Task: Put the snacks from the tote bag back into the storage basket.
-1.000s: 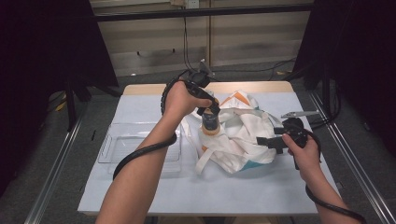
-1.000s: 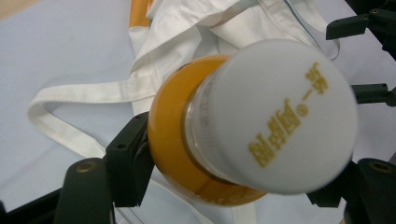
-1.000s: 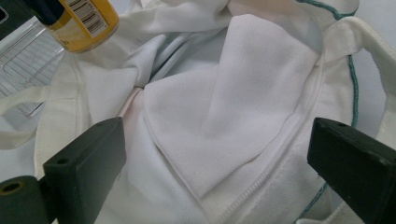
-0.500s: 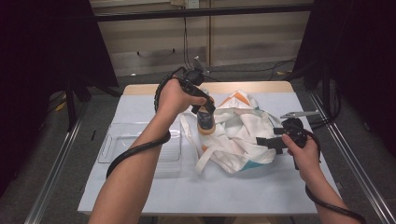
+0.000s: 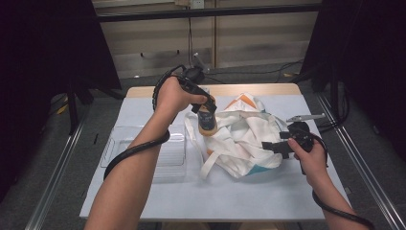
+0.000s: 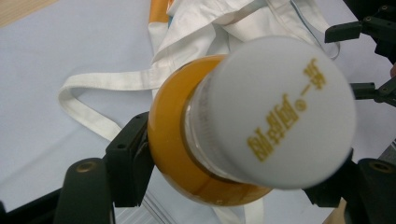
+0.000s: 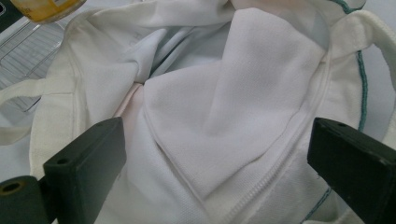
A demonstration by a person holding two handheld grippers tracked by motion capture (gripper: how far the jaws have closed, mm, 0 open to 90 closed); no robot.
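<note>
My left gripper (image 5: 207, 111) is shut on an orange drink bottle (image 5: 207, 123) and holds it in the air over the left edge of a crumpled white tote bag (image 5: 244, 136). In the left gripper view the bottle's white cap (image 6: 275, 107) faces the camera, and the left gripper (image 6: 238, 179) has a black jaw on each side of the orange body (image 6: 170, 140). My right gripper (image 5: 274, 145) stands open at the bag's right side. In the right gripper view the right gripper (image 7: 219, 158) has its jaws set wide, with white bag fabric (image 7: 224, 93) lying between them.
A clear plastic tray (image 5: 170, 151) lies on the white table cover (image 5: 215, 196) just left of the bag, and its ribbed corner (image 7: 25, 53) shows in the right gripper view. The bag's long strap (image 6: 88, 100) loops out onto the cover. Cables trail from both grippers.
The left hand has carried the bottle slightly to the left, still above the bag's edge. The right hand and its gripper have stayed where they were.
</note>
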